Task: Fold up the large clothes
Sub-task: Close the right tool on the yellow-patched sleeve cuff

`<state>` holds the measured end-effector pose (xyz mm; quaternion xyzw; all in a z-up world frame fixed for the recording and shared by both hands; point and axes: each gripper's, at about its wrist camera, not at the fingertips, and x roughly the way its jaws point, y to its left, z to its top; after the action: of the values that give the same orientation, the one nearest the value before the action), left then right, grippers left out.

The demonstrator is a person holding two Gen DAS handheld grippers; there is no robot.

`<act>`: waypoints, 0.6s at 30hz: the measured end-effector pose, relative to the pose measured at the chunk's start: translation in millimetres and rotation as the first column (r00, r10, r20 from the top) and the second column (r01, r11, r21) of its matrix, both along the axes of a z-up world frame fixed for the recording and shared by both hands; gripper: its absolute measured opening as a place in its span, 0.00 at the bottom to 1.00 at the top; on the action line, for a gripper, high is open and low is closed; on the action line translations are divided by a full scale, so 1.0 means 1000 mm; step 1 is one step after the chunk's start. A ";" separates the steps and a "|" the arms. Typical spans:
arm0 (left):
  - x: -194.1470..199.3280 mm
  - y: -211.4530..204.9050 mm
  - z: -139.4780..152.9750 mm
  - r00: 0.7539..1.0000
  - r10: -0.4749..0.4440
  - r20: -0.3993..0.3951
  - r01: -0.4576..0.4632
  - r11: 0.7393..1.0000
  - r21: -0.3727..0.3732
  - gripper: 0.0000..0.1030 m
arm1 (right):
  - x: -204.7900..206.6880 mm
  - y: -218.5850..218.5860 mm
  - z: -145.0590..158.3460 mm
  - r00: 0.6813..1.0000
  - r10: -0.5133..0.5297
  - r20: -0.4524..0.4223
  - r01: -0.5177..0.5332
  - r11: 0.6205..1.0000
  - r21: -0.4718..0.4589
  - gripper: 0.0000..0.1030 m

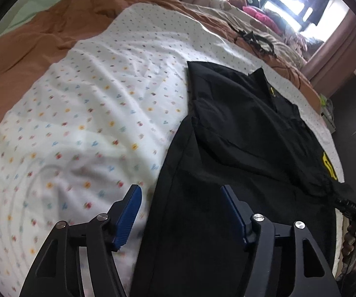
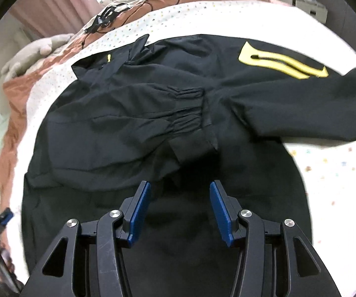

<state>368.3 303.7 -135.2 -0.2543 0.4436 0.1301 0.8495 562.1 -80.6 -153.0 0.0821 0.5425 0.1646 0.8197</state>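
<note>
Location: a home bedroom. Indicators: a bed with a dotted white sheet point(image 1: 84, 104) and orange duvet point(image 1: 29, 47), pink curtains point(image 1: 336, 47), soft toy point(image 2: 41, 47).

Right gripper point(image 2: 180, 210) open above black jacket point(image 2: 153, 113) spread on dotted sheet point(image 2: 334, 173).

A black jacket point(image 2: 133, 123) of thin, matt woven cloth is seen, gathered into soft ridges at its elastic cuff point(image 2: 188, 109); a smooth yellow printed mark point(image 2: 282, 61) is carried at two o'clock. The sheet point(image 1: 84, 104) beneath is of soft, creased white cotton, dotted in colour, and a matt rust-brown blanket point(image 1: 29, 47) is laid at ten o'clock. Each hand-held gripper point(image 2: 180, 212) is built of matt black plastic with ribbed blue pads point(image 2: 140, 212) and shiny metal rivets point(image 2: 245, 213). Dull pink cloth curtains point(image 1: 336, 42) are hung behind.
</note>
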 end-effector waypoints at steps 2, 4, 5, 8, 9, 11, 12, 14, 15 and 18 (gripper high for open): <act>0.013 -0.002 -0.003 1.000 -0.019 -0.013 0.019 0.999 0.032 0.64 | 0.008 0.000 -0.007 1.000 -0.011 -0.009 0.011 1.000 0.022 0.48; 0.029 -0.003 -0.010 0.999 -0.035 -0.040 0.038 0.997 0.067 0.64 | 0.016 0.000 -0.014 1.000 -0.025 -0.016 0.025 0.999 0.032 0.48; 0.036 -0.003 -0.013 0.998 -0.040 -0.051 0.043 0.996 0.077 0.63 | 0.020 0.001 -0.016 0.999 -0.030 -0.019 0.031 0.999 0.037 0.47; 0.058 -0.004 -0.026 0.994 -0.062 -0.092 0.072 0.992 0.106 0.55 | 0.030 0.001 -0.023 0.999 -0.043 -0.012 0.044 0.998 0.048 0.27; 0.065 -0.004 -0.031 0.992 -0.065 -0.107 0.077 0.990 0.118 0.53 | 0.033 -0.001 -0.025 0.999 -0.046 -0.005 0.047 0.998 0.052 0.23; 0.078 -0.004 -0.039 0.989 -0.053 -0.140 0.075 0.985 0.158 0.45 | 0.039 -0.003 -0.026 0.998 -0.056 0.022 0.054 0.997 0.063 0.17; 0.082 -0.003 -0.042 0.988 -0.041 -0.152 0.068 0.983 0.173 0.40 | 0.041 -0.004 -0.026 0.998 -0.061 0.030 0.059 0.996 0.063 0.16; 0.086 0.001 -0.046 0.987 -0.021 -0.157 0.049 0.983 0.179 0.36 | 0.046 -0.007 -0.028 0.996 -0.078 0.042 0.076 0.995 0.062 0.14; 0.087 0.003 -0.047 0.988 -0.011 -0.155 0.039 0.983 0.179 0.34 | 0.048 -0.009 -0.028 0.995 -0.088 0.046 0.085 0.994 0.064 0.14; 0.088 0.009 -0.048 0.988 0.014 -0.153 0.013 0.984 0.178 0.32 | 0.055 -0.014 -0.032 0.993 -0.110 0.039 0.106 0.991 0.084 0.14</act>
<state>456.4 313.0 -183.7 -0.1663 0.4942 0.1888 0.8321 616.7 -94.4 -185.0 0.1411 0.5121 0.1438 0.8350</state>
